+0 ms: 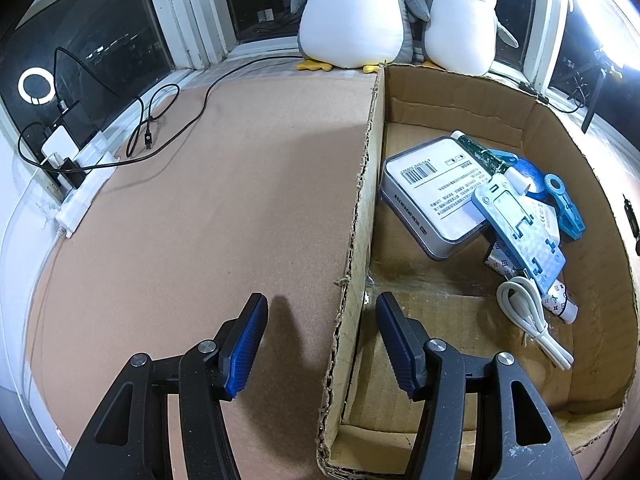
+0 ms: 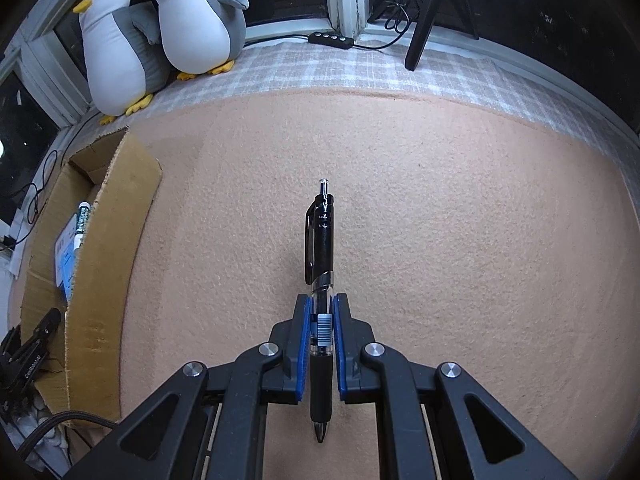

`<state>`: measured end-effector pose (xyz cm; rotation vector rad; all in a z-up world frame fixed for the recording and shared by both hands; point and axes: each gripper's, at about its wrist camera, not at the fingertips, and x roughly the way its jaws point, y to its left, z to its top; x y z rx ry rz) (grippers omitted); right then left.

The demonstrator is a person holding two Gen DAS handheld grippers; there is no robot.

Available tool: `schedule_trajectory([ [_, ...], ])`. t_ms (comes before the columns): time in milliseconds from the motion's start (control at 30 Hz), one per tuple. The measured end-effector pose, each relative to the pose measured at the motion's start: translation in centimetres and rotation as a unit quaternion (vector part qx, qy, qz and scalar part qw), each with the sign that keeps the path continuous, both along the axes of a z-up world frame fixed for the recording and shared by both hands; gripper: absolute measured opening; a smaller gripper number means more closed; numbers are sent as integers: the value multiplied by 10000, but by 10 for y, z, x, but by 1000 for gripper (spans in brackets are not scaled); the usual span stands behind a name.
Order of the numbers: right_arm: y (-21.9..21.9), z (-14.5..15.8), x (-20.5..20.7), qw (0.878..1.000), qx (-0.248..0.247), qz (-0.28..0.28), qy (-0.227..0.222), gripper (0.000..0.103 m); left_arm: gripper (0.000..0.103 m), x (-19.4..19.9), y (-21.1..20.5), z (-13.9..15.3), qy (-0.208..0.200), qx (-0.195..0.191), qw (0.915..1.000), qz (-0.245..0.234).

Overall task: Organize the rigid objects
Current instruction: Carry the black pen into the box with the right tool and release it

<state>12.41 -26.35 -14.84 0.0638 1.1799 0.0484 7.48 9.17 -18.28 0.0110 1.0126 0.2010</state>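
Pen point(image 2: 320, 264) lies lengthwise between the blue pads point(image 2: 306, 344) of the right gripper point(image 2: 321, 346), which press against its clear barrel, clicker end pointing away over the bare tan mat point(image 2: 460, 240). Left of it stands the cardboard box point(image 2: 104, 240), near wall upright. The left gripper point(image 1: 320, 344) hangs wide open and empty, straddling that wall, with a tin point(image 1: 424, 192), a clip point(image 1: 564, 204) and a white cable point(image 1: 532, 320) inside.
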Motion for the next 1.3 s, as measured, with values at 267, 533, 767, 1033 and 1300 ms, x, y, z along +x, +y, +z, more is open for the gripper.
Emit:
schedule_trajectory([
  [267, 28, 38, 2, 9986, 113, 333, -405, 10, 60, 0, 0, 0, -3, 6, 10000, 0],
  [533, 77, 64, 7, 9937, 332, 859, -634, 10, 60, -1, 1, -1, -11, -20, 10000, 11],
  [767, 128, 76, 10, 9870, 475, 1358, -716, 10, 60, 0, 1, -1, -11, -28, 10000, 21],
  [1033, 175, 73, 13, 9791, 442, 1855, -711, 10, 60, 0, 1, -1, -22, -53, 10000, 47],
  [1300, 192, 55, 19, 9773, 446, 2007, -511, 10, 60, -1, 2, -2, -28, -87, 9999, 65],
])
